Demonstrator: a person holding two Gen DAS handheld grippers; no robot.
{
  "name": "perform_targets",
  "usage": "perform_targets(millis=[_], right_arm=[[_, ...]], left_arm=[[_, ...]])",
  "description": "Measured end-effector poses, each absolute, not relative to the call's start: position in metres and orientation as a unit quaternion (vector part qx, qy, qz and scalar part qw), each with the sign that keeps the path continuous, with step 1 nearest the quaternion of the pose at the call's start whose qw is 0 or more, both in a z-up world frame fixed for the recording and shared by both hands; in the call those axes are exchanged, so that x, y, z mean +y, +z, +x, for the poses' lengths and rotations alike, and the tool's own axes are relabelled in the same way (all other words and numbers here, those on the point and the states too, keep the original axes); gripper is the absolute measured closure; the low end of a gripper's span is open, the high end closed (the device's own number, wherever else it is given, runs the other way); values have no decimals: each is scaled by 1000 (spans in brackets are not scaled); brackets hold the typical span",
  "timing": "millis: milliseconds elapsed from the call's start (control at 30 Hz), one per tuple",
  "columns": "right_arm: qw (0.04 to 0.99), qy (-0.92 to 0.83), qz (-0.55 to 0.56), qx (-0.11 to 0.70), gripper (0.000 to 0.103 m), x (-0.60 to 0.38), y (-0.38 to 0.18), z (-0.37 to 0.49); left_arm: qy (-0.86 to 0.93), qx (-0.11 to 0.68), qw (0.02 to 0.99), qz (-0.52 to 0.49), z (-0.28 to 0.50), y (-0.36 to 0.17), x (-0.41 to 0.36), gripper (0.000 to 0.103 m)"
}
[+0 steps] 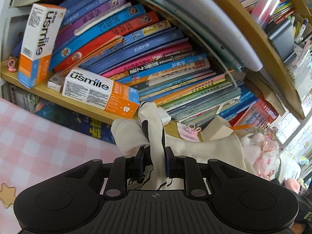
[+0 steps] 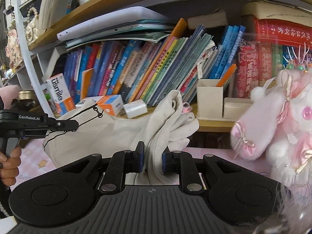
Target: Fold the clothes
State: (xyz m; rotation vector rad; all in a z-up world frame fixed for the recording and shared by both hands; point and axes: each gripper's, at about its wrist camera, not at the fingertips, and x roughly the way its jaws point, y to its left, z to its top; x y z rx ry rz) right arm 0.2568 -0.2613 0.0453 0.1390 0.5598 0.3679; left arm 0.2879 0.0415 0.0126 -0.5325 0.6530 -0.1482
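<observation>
The left gripper [image 1: 155, 161] is clenched on a bunched part of the cream garment [image 1: 156, 136] with black line print, which rises just ahead of its fingers. The right gripper [image 2: 152, 159] grips a ribbed fold of the same garment [image 2: 117, 136], and the cloth hangs stretched between the two tools, above the pink checked surface [image 1: 39, 136]. Beyond the cloth stands a shelf of books [image 2: 156, 68] with toothpaste boxes [image 1: 101, 91]. To the right of the right gripper is a pink plush toy [image 2: 273, 120].

The plush toy [image 2: 273, 128] is motion-blurred and cut off at the right edge.
</observation>
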Motion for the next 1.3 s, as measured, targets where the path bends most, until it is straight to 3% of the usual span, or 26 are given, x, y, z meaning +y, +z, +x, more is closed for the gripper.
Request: perform_targets(millis=[200, 333, 400, 633, 800, 933, 1000, 1100, 1300], right_arm=[[923, 150, 129, 329, 85, -275, -5, 276], [920, 134, 157, 335, 66, -285, -11, 273], [918, 127, 165, 337, 61, -288, -11, 270], [920, 95, 148, 350, 44, -282, 6, 237], [923, 90, 124, 354, 36, -261, 12, 195], [928, 83, 85, 352, 25, -238, 19, 163], [934, 76, 63, 344, 19, -227, 26, 149], [938, 70, 46, 337, 12, -214, 37, 130], [939, 61, 39, 337, 6, -197, 51, 95]], left_arm=[[-27, 340, 891, -299, 308, -20, 54, 81], [-19, 335, 903, -269, 292, -12, 49, 75], [-16, 331, 910, -251, 283, -7, 46, 73], [-11, 318, 930, -183, 235, 10, 24, 45], [1, 329, 933, -146, 194, 12, 8, 37], [10, 337, 934, -116, 161, 14, -5, 22], [15, 341, 934, -101, 145, 15, -12, 21], [11, 331, 940, -83, 124, 24, -17, 10], [12, 321, 946, -48, 92, 39, -24, 7]])
